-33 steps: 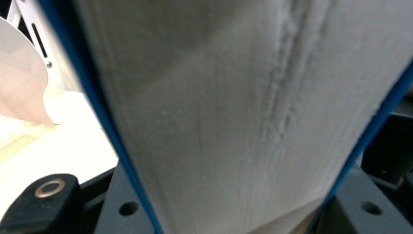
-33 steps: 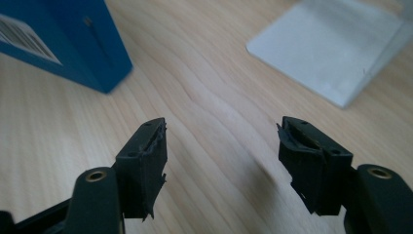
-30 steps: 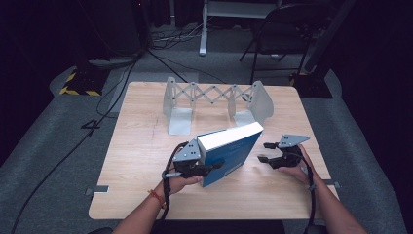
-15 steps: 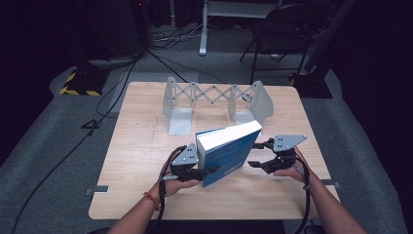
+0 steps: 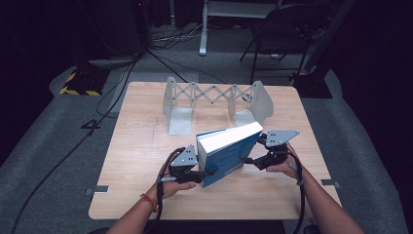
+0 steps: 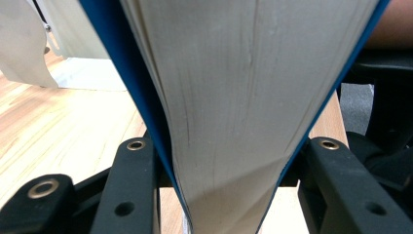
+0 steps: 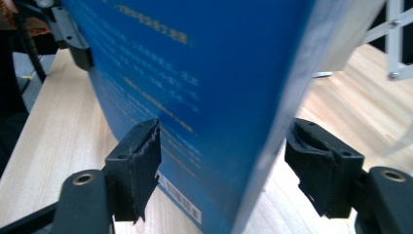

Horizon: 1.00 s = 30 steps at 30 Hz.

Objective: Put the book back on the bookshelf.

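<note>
One thick blue-covered book (image 5: pixel 229 152) with pale page edges is on the scene, and one white metal expanding book rack (image 5: pixel 216 102) with two end plates. One light wooden table (image 5: pixel 136 146) bears them, with two black two-jaw grippers at the book.

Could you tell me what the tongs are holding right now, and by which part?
The left tongs clamp the blue book across its covers at the page-edge side. The right tongs straddle its other end, jaws just opening, not pressing.

I see the book (image 5: pixel 228 152) tilted above the table (image 5: pixel 136 146), between my left gripper (image 5: pixel 207 171) and right gripper (image 5: pixel 251 160), with the rack (image 5: pixel 216 100) behind it.
</note>
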Each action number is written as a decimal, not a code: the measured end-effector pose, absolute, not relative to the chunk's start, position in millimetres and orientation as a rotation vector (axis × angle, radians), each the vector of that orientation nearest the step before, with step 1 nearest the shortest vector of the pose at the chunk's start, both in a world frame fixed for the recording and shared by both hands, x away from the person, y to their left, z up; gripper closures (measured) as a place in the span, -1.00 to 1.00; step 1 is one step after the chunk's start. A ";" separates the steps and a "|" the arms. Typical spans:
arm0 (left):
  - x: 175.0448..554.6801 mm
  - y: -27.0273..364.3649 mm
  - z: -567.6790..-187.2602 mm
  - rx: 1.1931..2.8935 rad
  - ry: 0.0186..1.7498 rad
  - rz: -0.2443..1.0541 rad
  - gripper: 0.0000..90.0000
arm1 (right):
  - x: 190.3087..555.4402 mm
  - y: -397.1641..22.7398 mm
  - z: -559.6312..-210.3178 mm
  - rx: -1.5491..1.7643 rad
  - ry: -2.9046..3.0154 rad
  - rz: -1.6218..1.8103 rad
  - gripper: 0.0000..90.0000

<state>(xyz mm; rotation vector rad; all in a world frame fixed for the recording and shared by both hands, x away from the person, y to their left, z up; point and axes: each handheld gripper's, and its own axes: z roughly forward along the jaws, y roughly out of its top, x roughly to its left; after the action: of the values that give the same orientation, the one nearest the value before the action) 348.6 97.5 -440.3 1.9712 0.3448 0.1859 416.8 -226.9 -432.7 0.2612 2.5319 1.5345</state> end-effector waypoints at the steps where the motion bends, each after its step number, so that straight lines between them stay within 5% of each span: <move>1: 348.7 97.8 -440.5 1.970 0.343 0.182 0.27 | 415.5 -224.5 -433.2 0.243 2.544 1.527 -0.31; 30: 338.1 126.4 -445.6 2.076 0.423 0.353 -0.14 | 378.6 -235.0 -426.9 0.110 2.577 1.522 0.21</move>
<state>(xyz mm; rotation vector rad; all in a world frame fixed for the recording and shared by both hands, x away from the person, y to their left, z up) 338.1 126.4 -445.6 2.0763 0.4234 0.3533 378.6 -235.0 -426.9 0.1098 2.5766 1.5220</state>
